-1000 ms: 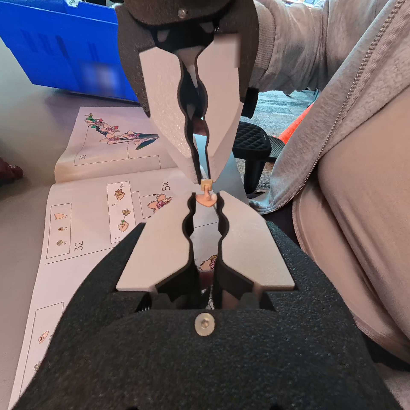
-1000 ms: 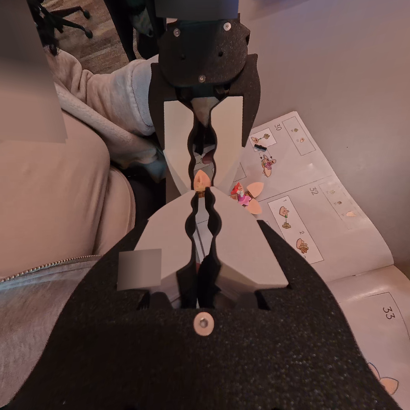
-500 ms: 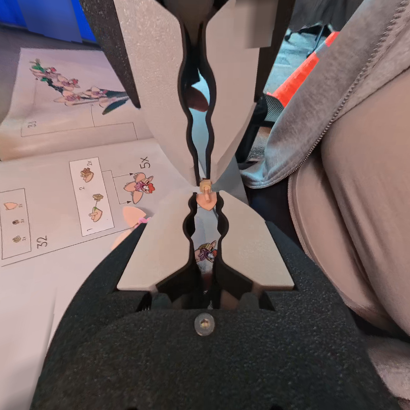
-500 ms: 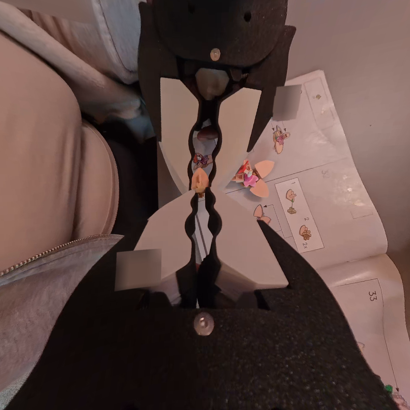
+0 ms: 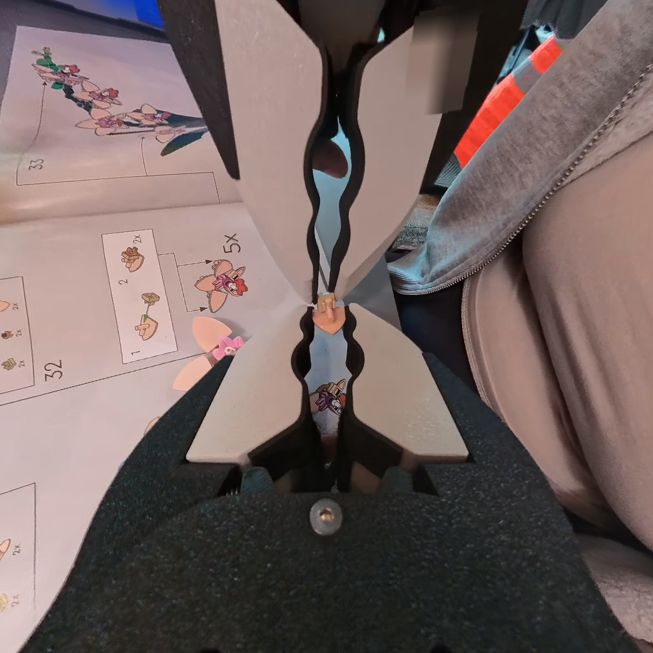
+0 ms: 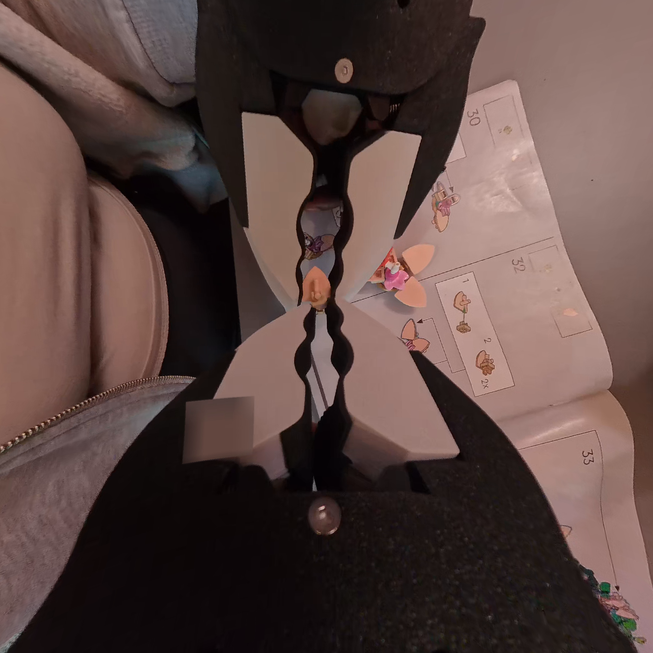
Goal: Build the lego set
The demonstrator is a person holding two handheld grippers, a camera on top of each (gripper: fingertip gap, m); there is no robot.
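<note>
My left gripper (image 5: pixel 328 315) is shut on a peach petal piece (image 5: pixel 328 321), held above the open instruction booklet (image 5: pixel 88 318). My right gripper (image 5: pixel 325 293) faces it tip to tip from above, shut on a small tan piece (image 5: pixel 325 302) that touches the petal's peg. In the right wrist view my right gripper (image 6: pixel 319 311) is at the bottom, the tan piece is barely visible at its tips, and the petal (image 6: pixel 317 284) sits in the left gripper (image 6: pixel 316 296) above. A partly built flower (image 5: pixel 215 344) with peach petals and a pink centre lies on the booklet (image 6: pixel 530 318), also seen in the right wrist view (image 6: pixel 399 279).
The person's beige shirt and grey zip jacket (image 5: pixel 565 318) fill the side next to both grippers. A blue bin (image 5: pixel 141 10) stands behind the booklet. An orange cone (image 5: pixel 501 102) is on the floor beyond. The grey table (image 6: pixel 583 53) lies around the booklet.
Both grippers have moved closer to the booklet and the flower, still tip to tip. The tan piece and the petal stay pressed together. Both grippers stay shut.
</note>
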